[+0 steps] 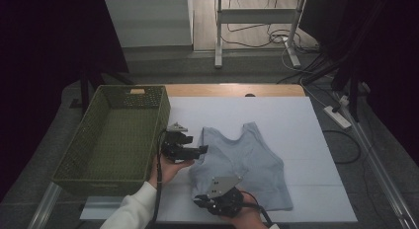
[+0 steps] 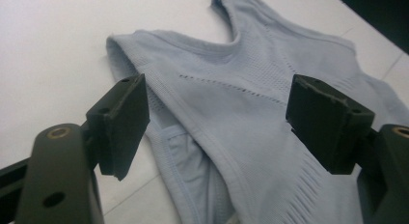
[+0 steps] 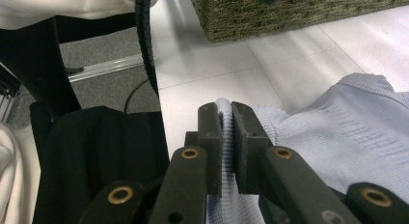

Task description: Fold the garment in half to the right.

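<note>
Garment (image 1: 244,165), a pale blue top, lies flat right of basket (image 1: 116,135), none inside yet. Right gripper (image 3: 226,137) pinches its near hem; left gripper (image 2: 217,122) hovers over the shoulder edge, jaws apart. Folding probably barely started.

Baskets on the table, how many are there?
1. The green woven basket stands on the left part of the white table, beside the light blue top. Its wall also shows in the right gripper view. Nothing suggests another is hidden.
</note>
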